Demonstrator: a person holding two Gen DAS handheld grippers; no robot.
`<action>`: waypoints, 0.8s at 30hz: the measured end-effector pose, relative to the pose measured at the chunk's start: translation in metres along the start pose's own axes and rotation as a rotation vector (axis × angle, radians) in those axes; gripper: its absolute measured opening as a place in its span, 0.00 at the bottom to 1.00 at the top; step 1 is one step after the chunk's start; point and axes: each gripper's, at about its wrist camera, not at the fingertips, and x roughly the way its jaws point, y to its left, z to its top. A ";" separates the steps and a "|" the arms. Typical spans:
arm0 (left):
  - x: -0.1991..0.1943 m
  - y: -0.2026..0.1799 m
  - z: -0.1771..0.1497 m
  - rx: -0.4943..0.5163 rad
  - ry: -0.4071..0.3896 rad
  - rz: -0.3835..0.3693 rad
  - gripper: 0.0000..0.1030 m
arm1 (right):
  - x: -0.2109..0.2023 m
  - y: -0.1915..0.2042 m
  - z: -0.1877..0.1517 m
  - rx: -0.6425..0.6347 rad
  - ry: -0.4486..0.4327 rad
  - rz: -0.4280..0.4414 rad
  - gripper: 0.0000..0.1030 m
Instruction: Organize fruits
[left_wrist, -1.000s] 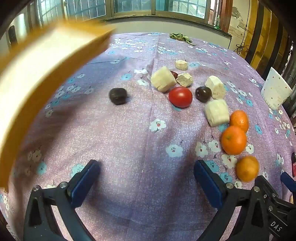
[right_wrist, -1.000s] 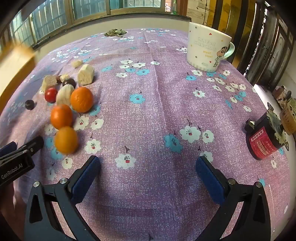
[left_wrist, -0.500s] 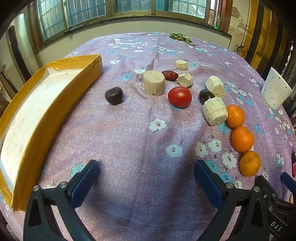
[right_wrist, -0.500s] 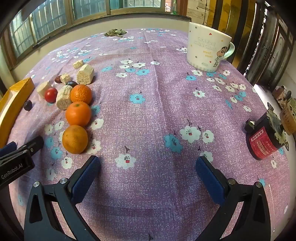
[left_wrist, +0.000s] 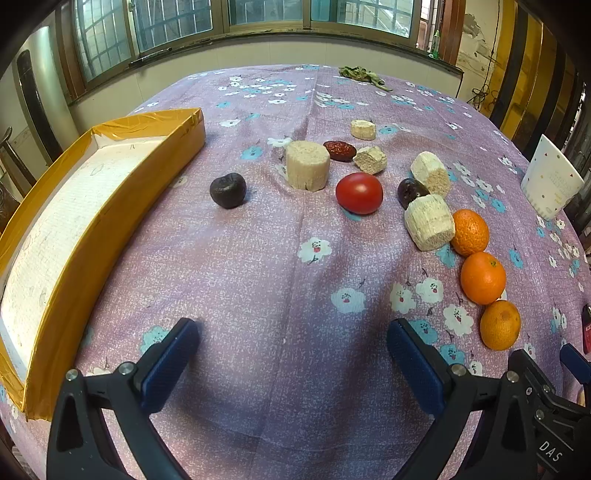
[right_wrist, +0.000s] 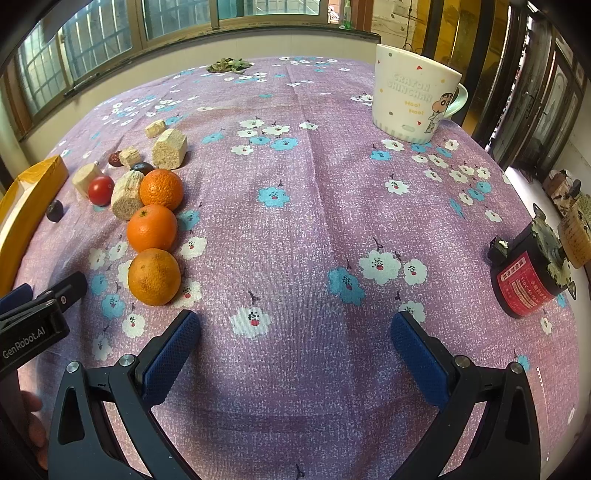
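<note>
On the purple flowered tablecloth lie three oranges (left_wrist: 482, 277) in a row at the right, a red tomato (left_wrist: 359, 193), two dark plums (left_wrist: 228, 190), a red date (left_wrist: 339, 150) and several pale cut chunks (left_wrist: 307, 170). A shallow yellow-edged box (left_wrist: 66, 221) with a white inside rests at the left edge. My left gripper (left_wrist: 293, 363) hangs open over bare cloth, nearer than all the fruit. My right gripper (right_wrist: 295, 354) is open too, with the nearest orange (right_wrist: 154, 276) just left of its left finger. The same fruit group and the box corner (right_wrist: 40, 177) appear at the left in the right wrist view.
A white cartoon mug (right_wrist: 413, 94) stands at the far right of the table. A black and red cylinder (right_wrist: 524, 277) sits at the right edge. Some green leaves (left_wrist: 360, 74) lie at the far end. Windows run along the back wall.
The yellow-edged box came down from the air at the left and now rests on the cloth. The fruit shifted slightly and settled. Both grippers have stayed open.
</note>
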 end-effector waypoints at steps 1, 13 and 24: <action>0.000 0.000 0.000 0.000 0.000 0.001 1.00 | -0.002 0.002 0.000 -0.011 -0.011 -0.017 1.00; -0.059 0.028 0.025 0.012 -0.246 -0.016 1.00 | -0.079 0.024 0.022 -0.023 -0.308 0.046 1.00; -0.098 0.062 0.024 0.019 -0.395 0.000 1.00 | -0.115 0.041 0.020 -0.022 -0.416 0.018 1.00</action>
